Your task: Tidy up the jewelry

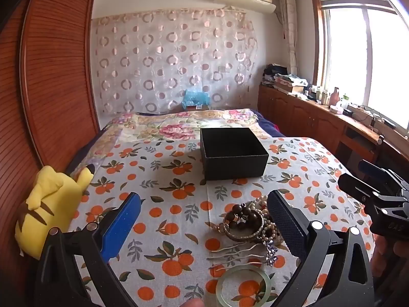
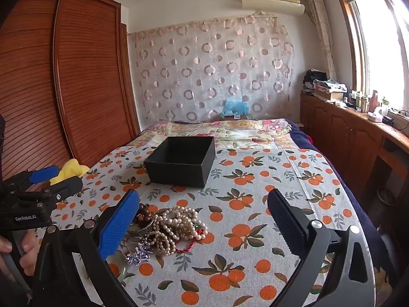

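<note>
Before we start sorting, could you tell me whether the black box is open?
Open: the black box has no lid, and its dark interior shows.

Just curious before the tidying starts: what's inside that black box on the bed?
The black box is open, and only dark inner walls show. Its near wall hides the floor, so I cannot tell if anything lies inside.

**Rig appearance: two handheld grippers**

Left gripper (image 1: 204, 220): black frame, forked arms with triangular cut-outs, round silver screw heads at the pivots. One finger (image 1: 122, 226) carries a bright blue textured pad, the other finger (image 1: 286, 223) a dark, dimpled pad.

Right gripper (image 2: 203, 221): same build, same blue and dark pads, same silver screws. From the right wrist view, the left unit's side shows white lettering "GenRobot.AI". A hand (image 2: 24, 254) wraps a grey handle. No sleeve visible.
</note>
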{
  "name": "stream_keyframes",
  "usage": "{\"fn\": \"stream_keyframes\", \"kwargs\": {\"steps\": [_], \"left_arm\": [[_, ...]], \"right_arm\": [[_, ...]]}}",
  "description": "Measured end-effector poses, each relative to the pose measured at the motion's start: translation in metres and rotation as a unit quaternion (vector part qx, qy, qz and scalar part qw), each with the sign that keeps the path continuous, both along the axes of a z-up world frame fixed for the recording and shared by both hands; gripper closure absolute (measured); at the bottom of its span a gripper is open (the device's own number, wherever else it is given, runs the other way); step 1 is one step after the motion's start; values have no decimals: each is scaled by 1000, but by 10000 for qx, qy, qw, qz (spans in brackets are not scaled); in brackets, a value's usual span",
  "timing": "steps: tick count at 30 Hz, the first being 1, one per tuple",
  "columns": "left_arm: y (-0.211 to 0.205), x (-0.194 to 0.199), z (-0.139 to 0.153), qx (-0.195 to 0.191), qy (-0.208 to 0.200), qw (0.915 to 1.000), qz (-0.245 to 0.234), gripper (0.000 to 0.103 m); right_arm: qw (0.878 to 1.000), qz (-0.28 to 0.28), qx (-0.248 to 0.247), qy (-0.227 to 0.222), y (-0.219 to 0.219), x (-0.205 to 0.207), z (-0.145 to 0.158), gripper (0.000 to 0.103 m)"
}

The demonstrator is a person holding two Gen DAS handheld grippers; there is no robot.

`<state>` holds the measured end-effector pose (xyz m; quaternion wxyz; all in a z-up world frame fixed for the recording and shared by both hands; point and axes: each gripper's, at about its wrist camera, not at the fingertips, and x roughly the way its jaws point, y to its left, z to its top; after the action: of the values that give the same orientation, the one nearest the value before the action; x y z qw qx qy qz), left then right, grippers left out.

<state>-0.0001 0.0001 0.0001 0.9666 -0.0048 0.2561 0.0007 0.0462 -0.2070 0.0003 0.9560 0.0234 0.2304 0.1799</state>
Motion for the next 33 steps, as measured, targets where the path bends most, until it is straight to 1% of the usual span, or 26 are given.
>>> {"fn": "stream_keyframes", "kwargs": {"steps": [1,33], "left_arm": [[0,0,0,-4,-1,10000,-2,7],[-2,5,0,3,-30,10000,-4,7]], "right_arm": [[10000,5,12,97,0,1,-1,2],[10000,7,68,65,-1,1,0,2]]}}
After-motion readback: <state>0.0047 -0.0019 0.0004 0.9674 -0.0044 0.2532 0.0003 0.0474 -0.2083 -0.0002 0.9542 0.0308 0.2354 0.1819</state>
